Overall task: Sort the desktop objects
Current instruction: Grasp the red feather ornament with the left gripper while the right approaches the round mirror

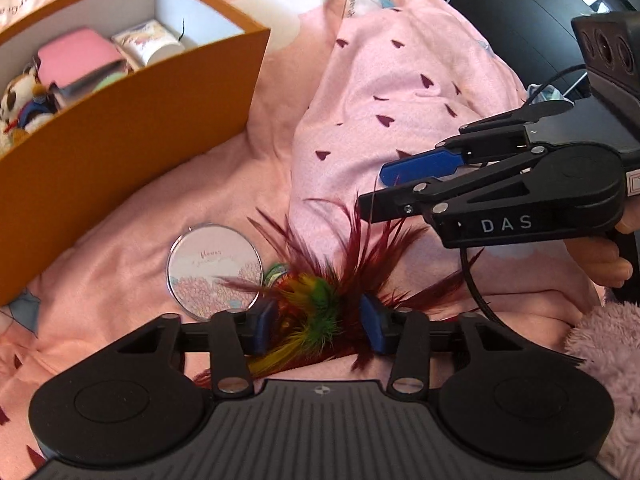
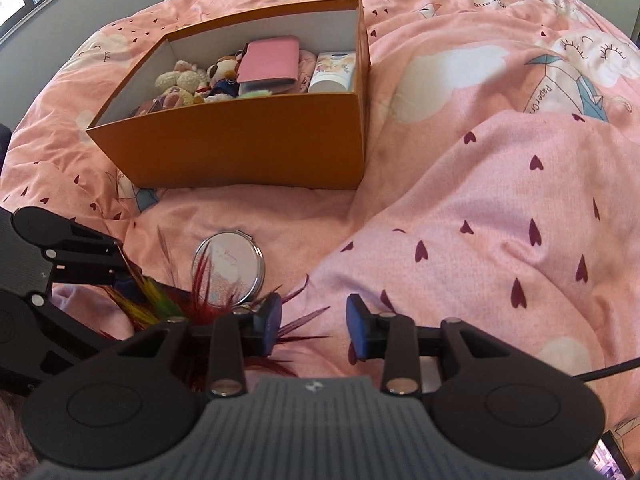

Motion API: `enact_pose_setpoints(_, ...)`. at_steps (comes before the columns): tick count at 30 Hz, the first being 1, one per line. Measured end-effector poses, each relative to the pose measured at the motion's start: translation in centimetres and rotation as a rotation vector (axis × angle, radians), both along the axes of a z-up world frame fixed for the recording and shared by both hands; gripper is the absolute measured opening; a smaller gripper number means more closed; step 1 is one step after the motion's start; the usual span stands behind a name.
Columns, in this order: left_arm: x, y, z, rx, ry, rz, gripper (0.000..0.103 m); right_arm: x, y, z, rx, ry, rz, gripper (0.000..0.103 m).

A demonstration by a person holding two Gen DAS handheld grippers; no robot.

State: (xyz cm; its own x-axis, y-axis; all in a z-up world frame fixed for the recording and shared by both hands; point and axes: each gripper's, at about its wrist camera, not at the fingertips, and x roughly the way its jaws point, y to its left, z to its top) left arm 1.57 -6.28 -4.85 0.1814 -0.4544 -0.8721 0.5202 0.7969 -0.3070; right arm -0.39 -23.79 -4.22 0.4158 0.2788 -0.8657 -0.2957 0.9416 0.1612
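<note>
Left claw (image 1: 318,322) straddles the feathers (image 1: 320,300) half-open, pads not pressing; right claw (image 2: 313,326) gapes empty beside the mirror (image 2: 228,268).

Pink printed bedspread (image 2: 500,184), fluffy lilac throw (image 1: 612,344)

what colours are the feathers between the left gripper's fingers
Mostly dark red feathers, with a green, yellow and orange tuft at the centre. The left wrist view shows it best.
</note>
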Motion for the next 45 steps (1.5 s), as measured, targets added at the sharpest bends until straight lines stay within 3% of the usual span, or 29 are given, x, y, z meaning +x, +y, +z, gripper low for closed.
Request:
enact_pose_setpoints(2,0.0,-0.1,-0.2,0.008,0.002,0.004,0.034,0.0,-0.1,-0.1,0.003,0.004,-0.002,0.038)
enact_pose_setpoints(4,-0.2,-0.3,-0.2,0.017,-0.005,0.004,0.017,0.0,0.0,-0.2,0.003,0.004,0.000,0.038)
enact_pose_setpoints(6,-0.2,-0.1,-0.2,0.016,-0.009,0.016,0.007,0.0,0.0,-0.3,0.004,0.006,0.002,0.038)
enact_pose_setpoints(9,-0.3,0.3,0.0,0.003,-0.021,0.046,0.002,0.0,0.1,-0.4,0.004,0.008,0.003,0.039)
enact_pose_setpoints(20,-0.3,4.2,3.0,-0.114,-0.052,0.232,0.001,0.1,0.4,-0.5,-0.007,0.010,0.017,0.039)
enact_pose_setpoints(28,0.2,8.4,5.2,-0.121,-0.114,0.410,0.001,1.0,1.7,-0.7,0.004,0.013,0.061,0.039)
enact_pose_setpoints(36,0.9,12.3,3.5,-0.102,-0.091,0.594,0.001,3.3,4.9,-2.8,0.048,0.107,0.144,0.039)
enact_pose_setpoints(45,0.8,14.0,1.8,-0.113,-0.060,0.645,0.001,5.9,7.6,-5.7,0.091,0.218,0.121,0.046)
